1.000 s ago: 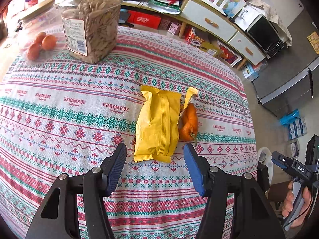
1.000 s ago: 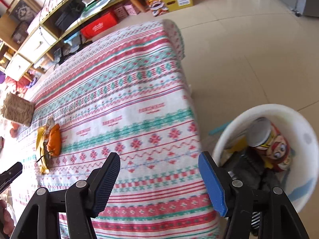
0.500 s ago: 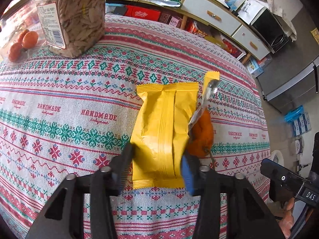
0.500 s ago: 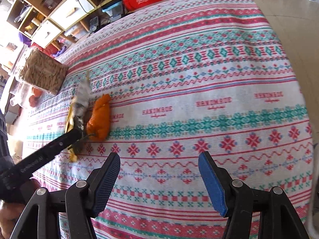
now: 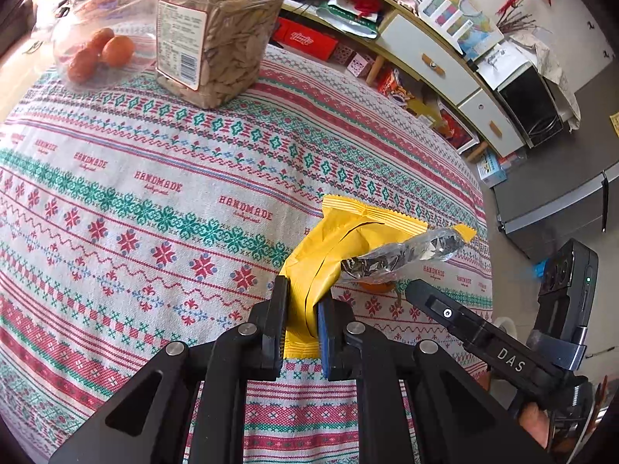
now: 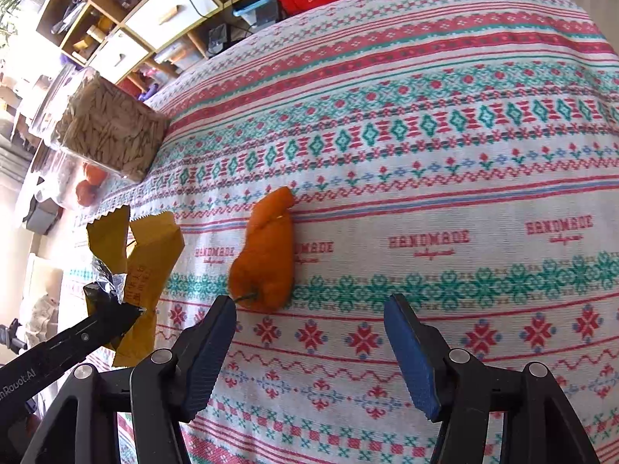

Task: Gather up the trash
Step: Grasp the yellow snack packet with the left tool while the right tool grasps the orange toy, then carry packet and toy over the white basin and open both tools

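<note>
The left claw (image 5: 303, 323) has just closed on the near end of the yellow wrapper (image 5: 336, 247), pinching it between both pads above the bench (image 5: 154, 208) with its patterned cloth. A torn silver strip (image 5: 402, 257) sticks out beside the wrapper. The right claw (image 6: 309, 340) hangs with its pads wide apart and nothing between them, just short of the orange peel (image 6: 267, 255), which lies flat on the cloth. Farther back stand a clear jar of seeds (image 5: 216, 27) and a bag of small oranges (image 5: 100, 50).
</note>
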Available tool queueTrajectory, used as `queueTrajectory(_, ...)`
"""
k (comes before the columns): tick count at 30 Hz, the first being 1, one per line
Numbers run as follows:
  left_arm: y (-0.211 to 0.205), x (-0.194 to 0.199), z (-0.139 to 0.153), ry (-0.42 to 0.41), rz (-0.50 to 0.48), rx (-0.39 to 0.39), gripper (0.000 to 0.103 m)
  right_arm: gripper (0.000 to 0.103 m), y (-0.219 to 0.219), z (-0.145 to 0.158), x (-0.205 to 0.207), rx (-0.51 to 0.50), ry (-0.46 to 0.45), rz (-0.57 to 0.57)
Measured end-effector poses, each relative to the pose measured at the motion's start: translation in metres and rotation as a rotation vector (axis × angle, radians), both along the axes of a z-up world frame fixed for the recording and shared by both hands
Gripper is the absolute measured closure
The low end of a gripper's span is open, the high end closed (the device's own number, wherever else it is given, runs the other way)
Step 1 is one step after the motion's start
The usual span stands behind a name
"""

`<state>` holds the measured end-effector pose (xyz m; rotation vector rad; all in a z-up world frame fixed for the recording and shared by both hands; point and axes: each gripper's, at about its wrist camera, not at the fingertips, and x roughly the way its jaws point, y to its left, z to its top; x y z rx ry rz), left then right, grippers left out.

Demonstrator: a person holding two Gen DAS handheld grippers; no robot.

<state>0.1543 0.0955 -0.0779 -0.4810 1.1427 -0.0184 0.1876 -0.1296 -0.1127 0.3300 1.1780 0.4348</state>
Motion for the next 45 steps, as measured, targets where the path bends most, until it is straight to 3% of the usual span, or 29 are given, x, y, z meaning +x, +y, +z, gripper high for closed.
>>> queueTrajectory(6,0.005,-0.009,0.001,-0.009,0.019,0.046,0.089,0.037,0.032,-0.011,0.002,-0.009,-0.036,0.035)
queueTrajectory(8,0.005,-0.012,0.003,-0.017,0.026,0.074,0.089,0.054,0.045,-0.012,-0.003,-0.101,-0.088,0.063)
queueTrajectory(9,0.008,-0.015,0.004,-0.020,0.029,0.084,0.089,0.071,0.049,-0.012,-0.005,-0.144,-0.097,0.093)
queueTrajectory(12,0.014,-0.017,0.006,-0.015,0.037,0.054,0.089,0.076,0.042,-0.005,-0.008,-0.106,-0.082,0.087)
queueTrajectory(24,-0.005,-0.025,0.022,-0.063,-0.024,0.064,0.089,0.077,0.002,0.026,-0.021,-0.057,-0.093,0.042)
queueTrajectory(35,-0.071,-0.042,0.050,-0.186,-0.153,0.321,0.089,0.076,-0.037,0.055,-0.044,-0.136,-0.148,0.027)
queueTrajectory(45,-0.121,-0.059,0.063,-0.245,-0.237,0.358,0.089,0.076,-0.095,0.081,-0.073,-0.165,-0.167,-0.027)
